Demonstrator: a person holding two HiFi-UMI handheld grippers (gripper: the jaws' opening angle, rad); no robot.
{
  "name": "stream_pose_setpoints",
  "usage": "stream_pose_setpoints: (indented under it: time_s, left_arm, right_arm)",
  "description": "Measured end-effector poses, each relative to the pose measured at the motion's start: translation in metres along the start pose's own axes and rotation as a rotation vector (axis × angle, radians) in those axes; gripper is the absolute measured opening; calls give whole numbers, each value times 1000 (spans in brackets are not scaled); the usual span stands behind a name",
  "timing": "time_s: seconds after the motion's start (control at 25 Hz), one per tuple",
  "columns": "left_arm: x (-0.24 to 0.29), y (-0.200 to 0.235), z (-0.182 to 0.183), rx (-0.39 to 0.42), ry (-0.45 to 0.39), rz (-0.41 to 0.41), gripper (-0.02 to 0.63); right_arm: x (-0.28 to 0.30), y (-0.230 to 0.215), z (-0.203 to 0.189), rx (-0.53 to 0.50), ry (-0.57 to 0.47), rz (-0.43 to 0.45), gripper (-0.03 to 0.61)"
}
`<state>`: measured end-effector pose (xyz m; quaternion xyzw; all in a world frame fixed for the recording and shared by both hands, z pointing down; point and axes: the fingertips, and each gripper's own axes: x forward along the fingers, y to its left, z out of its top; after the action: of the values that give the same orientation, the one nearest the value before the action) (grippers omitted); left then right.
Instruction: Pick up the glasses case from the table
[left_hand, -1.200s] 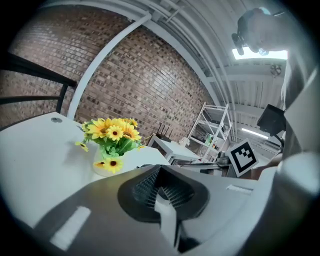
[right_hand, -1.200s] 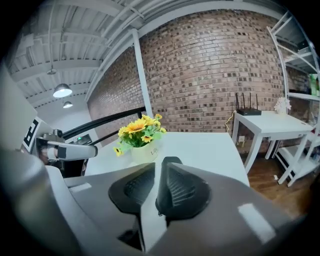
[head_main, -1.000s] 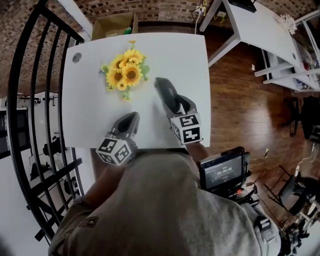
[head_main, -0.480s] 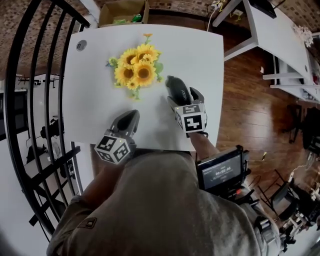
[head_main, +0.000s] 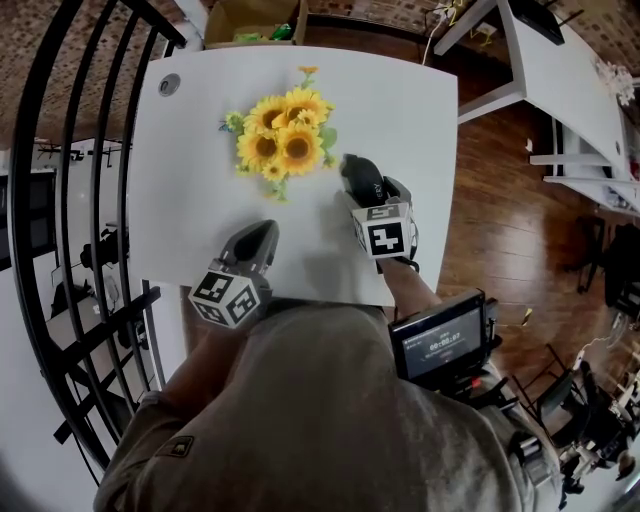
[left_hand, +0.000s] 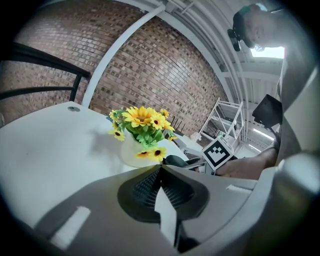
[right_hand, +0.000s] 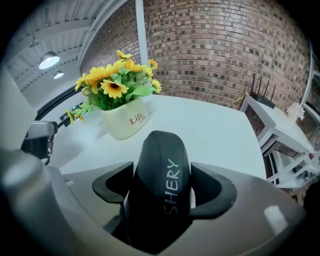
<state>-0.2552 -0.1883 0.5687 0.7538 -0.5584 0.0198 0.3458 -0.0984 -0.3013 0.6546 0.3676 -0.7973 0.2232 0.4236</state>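
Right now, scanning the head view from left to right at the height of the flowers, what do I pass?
black railing → sunflowers → glasses case → white desk

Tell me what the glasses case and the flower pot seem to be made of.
The glasses case looks like a hard shell in black plastic or leatherette, satin finish: smooth curved surface, soft sheen, pale printed lettering. The pot is probably glazed ceramic: cream, smooth, faintly glossy, with printed red lettering.
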Motion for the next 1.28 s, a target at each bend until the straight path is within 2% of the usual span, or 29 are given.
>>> stream_pose_setpoints:
  time_s: [0.24,0.52,0.96,1.12,1.28]
  left_arm:
    - [0,-2,1,4,-6,-3,2]
    - [-1,-8,5,22,-16,-27,2]
    - [-12,-39,25,83,-58,-145,2]
    - [-17,-47,35,97,-75,-205,2]
    - [-22,-61,39,112,-91,-241,2]
  right_arm:
    - [0,1,1,-1,-12,-1,359]
    - [-17,1,6,28,-73,-5,357]
    - [-93,13,20,104,-245,-54,357]
    - [-124,23,16,148,-298,-89,357]
    - [-150,34,9,174,-345,-87,357]
